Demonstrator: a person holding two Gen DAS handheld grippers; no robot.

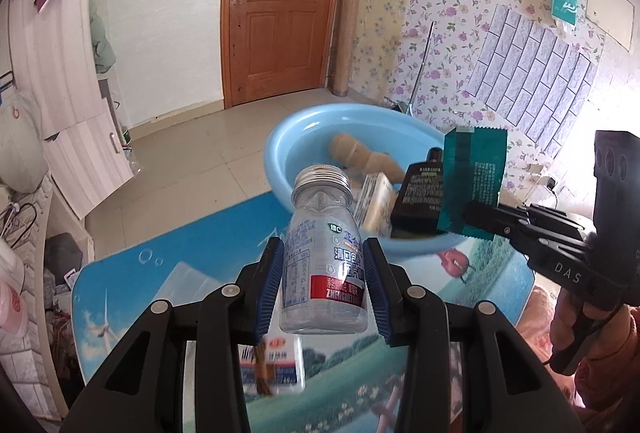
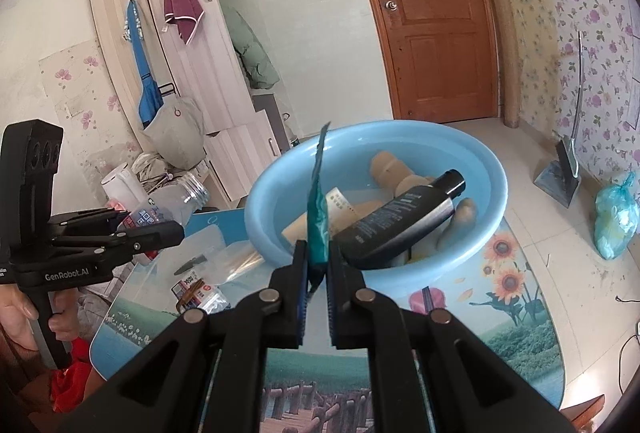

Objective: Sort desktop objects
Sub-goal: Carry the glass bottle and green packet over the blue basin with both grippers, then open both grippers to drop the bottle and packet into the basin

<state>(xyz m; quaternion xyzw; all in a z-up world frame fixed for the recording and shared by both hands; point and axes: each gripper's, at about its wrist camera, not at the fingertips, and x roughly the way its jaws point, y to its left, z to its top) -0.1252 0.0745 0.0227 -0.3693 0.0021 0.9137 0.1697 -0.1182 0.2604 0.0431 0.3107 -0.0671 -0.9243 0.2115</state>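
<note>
My left gripper (image 1: 324, 273) is shut on a clear plastic bottle (image 1: 320, 253) with a threaded open neck, held above the table in front of the light blue basin (image 1: 288, 137). My right gripper (image 2: 318, 265) is shut on a green foil packet (image 2: 318, 217), held upright at the basin's (image 2: 492, 177) near rim; the packet also shows in the left wrist view (image 1: 474, 181). The basin holds a black bottle (image 2: 400, 221), wooden pieces (image 2: 390, 165) and a white box (image 1: 376, 209). The left gripper with the clear bottle (image 2: 168, 205) shows at left in the right wrist view.
The table (image 2: 500, 317) has a printed landscape cover. A small white packet with a rubber band (image 2: 196, 293) and clear plastic film (image 2: 236, 261) lie on it left of the basin. Beyond are a floor, a wooden door (image 1: 280, 5), a dustpan (image 2: 560, 177) and a cabinet.
</note>
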